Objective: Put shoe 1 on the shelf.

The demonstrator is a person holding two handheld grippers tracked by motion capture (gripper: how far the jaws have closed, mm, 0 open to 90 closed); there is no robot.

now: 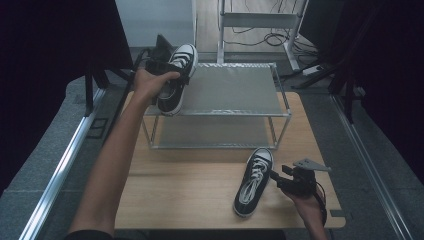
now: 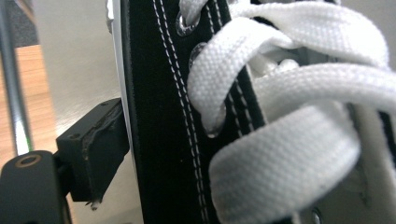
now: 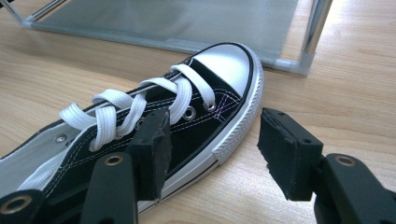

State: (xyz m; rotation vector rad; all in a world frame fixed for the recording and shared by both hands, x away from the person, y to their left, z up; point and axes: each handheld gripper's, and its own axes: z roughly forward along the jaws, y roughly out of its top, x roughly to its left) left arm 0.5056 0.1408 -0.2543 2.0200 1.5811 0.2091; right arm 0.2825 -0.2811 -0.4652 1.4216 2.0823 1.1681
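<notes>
A black sneaker with white laces (image 1: pixel 176 80) is at the left end of the metal rack's top shelf (image 1: pixel 235 90), toe pointing away. My left gripper (image 1: pixel 172 76) is shut on it; in the left gripper view one pad (image 2: pixel 100 149) presses on its white sole edge beside the black canvas (image 2: pixel 159 116). I cannot tell whether the shoe rests on the shelf. The matching sneaker (image 1: pixel 254 181) lies on the wooden table (image 1: pixel 190 190), toe toward the rack. My right gripper (image 1: pixel 280 179) stands open at its right side. Its jaws straddle the sneaker's (image 3: pixel 196 116) sole edge without pressing.
The two-tier rack stands at the table's far half, with a bare lower shelf (image 1: pixel 215 132). Its corner post (image 3: pixel 317 28) is just beyond the lying shoe's toe. Dark curtains, metal rails and floor cables surround the table.
</notes>
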